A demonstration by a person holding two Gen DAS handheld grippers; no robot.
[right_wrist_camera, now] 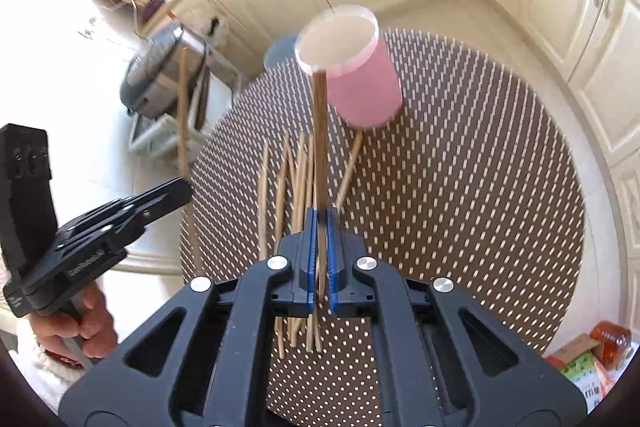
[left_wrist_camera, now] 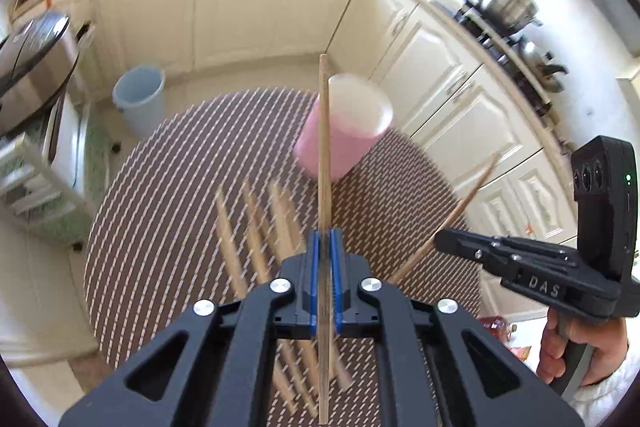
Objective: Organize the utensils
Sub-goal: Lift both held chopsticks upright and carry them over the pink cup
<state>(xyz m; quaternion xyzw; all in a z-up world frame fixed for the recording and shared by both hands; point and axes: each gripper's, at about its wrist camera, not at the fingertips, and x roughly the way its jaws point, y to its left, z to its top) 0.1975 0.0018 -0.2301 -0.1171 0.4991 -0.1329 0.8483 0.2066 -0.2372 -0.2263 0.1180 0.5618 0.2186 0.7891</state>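
Note:
A pink cup (left_wrist_camera: pixel 340 131) (right_wrist_camera: pixel 360 75) stands on the round brown dotted table (left_wrist_camera: pixel 168 187) (right_wrist_camera: pixel 480 187). My left gripper (left_wrist_camera: pixel 325 239) is shut on a wooden chopstick (left_wrist_camera: pixel 324 147) that points up across the cup's left side; it shows at the left of the right wrist view (right_wrist_camera: pixel 183 115). My right gripper (right_wrist_camera: pixel 321 217) is shut on another chopstick (right_wrist_camera: pixel 320 131) whose far end reaches the cup's near rim; it shows at the right of the left wrist view (left_wrist_camera: pixel 460 215). Several loose chopsticks (left_wrist_camera: pixel 256 235) (right_wrist_camera: pixel 296 179) lie on the table under the grippers.
Cream kitchen cabinets (left_wrist_camera: pixel 240 7) (right_wrist_camera: pixel 580 7) wrap around the table. A blue bin (left_wrist_camera: pixel 139 99) stands on the floor beyond it. A cooker (left_wrist_camera: pixel 32 59) sits on a white rack at the left. Food packets (right_wrist_camera: pixel 592 359) lie by the table's right edge.

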